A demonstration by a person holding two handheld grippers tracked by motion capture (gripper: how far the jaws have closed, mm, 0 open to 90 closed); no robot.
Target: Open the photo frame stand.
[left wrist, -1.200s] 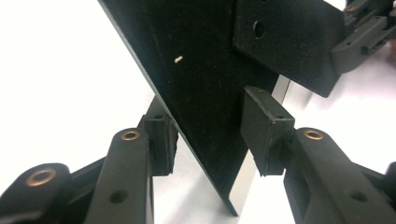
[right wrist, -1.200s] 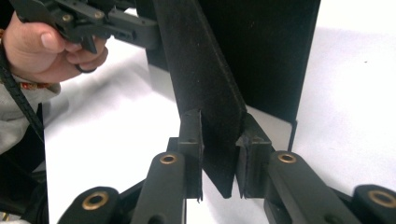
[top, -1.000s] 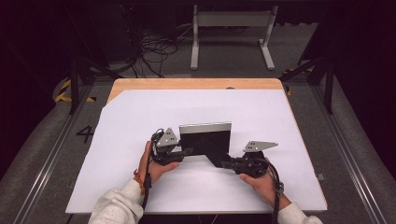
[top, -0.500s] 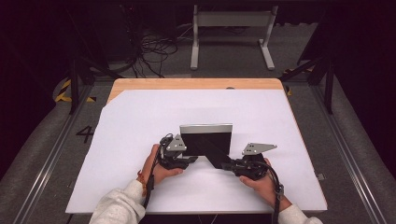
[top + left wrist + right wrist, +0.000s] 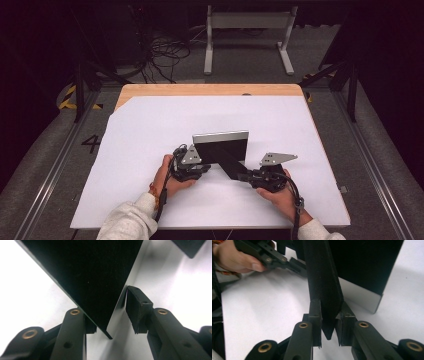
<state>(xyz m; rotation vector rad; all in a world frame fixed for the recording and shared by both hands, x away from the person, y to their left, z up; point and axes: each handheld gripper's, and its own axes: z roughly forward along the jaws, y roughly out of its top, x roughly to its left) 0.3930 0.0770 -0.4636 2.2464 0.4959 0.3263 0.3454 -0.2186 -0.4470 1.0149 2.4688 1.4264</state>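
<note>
So the tabletop (image 5: 150, 150) is wearing a big white sheet, with a strip of bare wood peeking out along the 12 o'clock edge. The room around it is sitting mostly in the dark: grey carpet, a tangle of cables (image 5: 165, 52) lying on the floor at about 11 o'clock, and a white metal stand (image 5: 247, 30) standing behind the table at 12. There's a "4" (image 5: 91, 143) marked on the floor off the table's 9 o'clock side, plus some yellow-black tape (image 5: 67, 100) further back.

The thing being worked on is a black folder-like case (image 5: 222, 150) with a silver top edge, standing propped just below the middle of the sheet, with a black flap (image 5: 231, 165) running out toward 5 o'clock.

The right tool (image 5: 248, 176) is clenching on that flap; in the right gripper view the flap (image 5: 324, 297) is sitting pinched between both pads. The left tool (image 5: 202, 169) is sitting at the case's 7 o'clock corner. In the left gripper view the case's corner (image 5: 95, 277) is poking between the jaws with a gap showing at one pad (image 5: 136, 307), so it's not gripping.

Compared with a second ago, the left hand (image 5: 167, 177) is sitting closer in to the case, and its jaws have just been closing around that corner. The right hand (image 5: 280, 195) is staying put.

No brand names I can read anywhere.
</note>
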